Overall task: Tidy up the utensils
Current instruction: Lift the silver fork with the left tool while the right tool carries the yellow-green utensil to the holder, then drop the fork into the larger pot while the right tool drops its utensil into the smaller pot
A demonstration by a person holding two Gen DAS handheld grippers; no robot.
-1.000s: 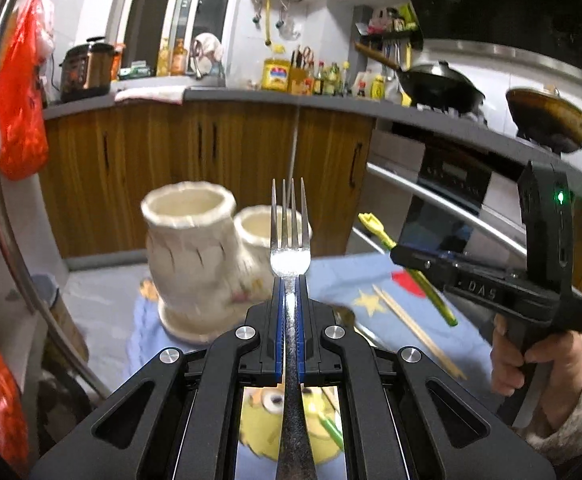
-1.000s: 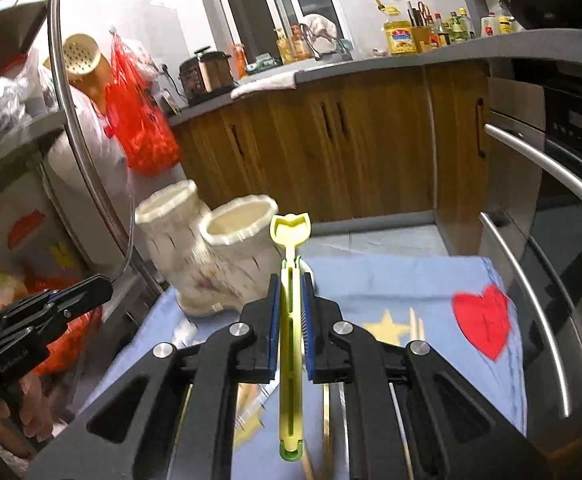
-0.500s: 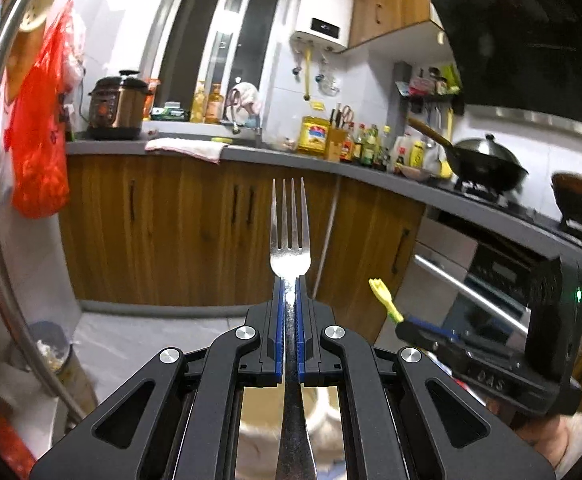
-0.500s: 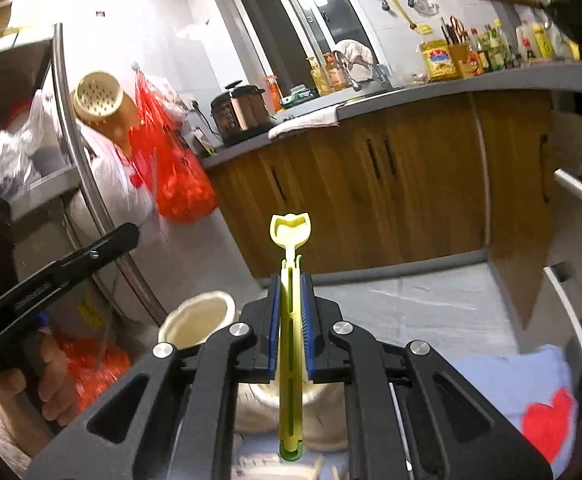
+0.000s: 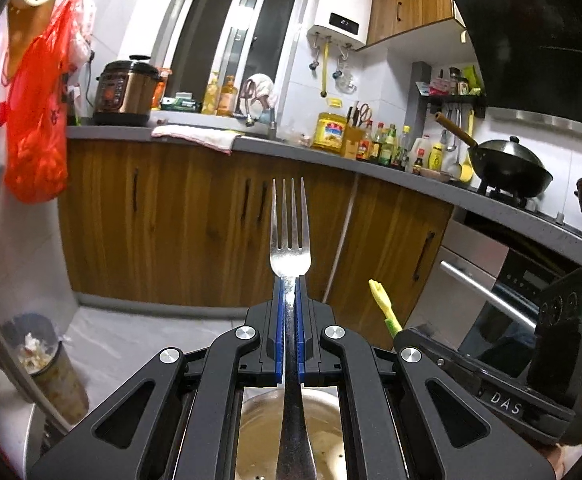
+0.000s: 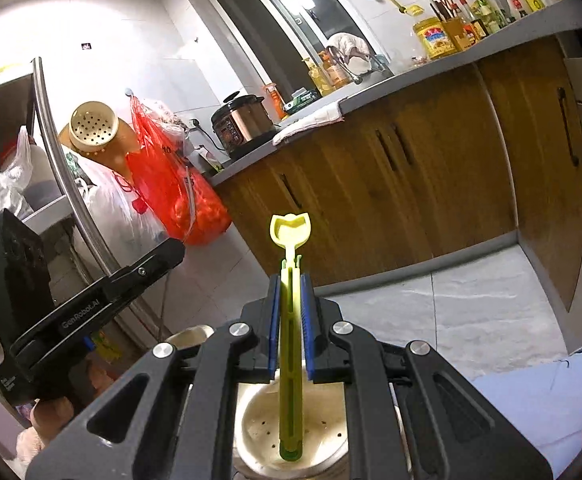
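Note:
My left gripper is shut on a metal fork, held upright with tines up and its handle hanging over the mouth of a cream ceramic holder. My right gripper is shut on a yellow-green plastic utensil, upright, its lower end inside the mouth of a cream ceramic holder with drain holes. The right gripper's body and the plastic utensil's tip show at right in the left wrist view. The left gripper's body shows at left in the right wrist view.
A second holder mouth sits to the left of the right gripper. A blue cloth covers the surface at lower right. Wooden cabinets, an oven, a metal rack pole and a bin surround the spot.
Both grippers have tilted up and moved in over the holders. The holders have passed from ahead of the fingers to beneath them. Both utensils stay gripped.

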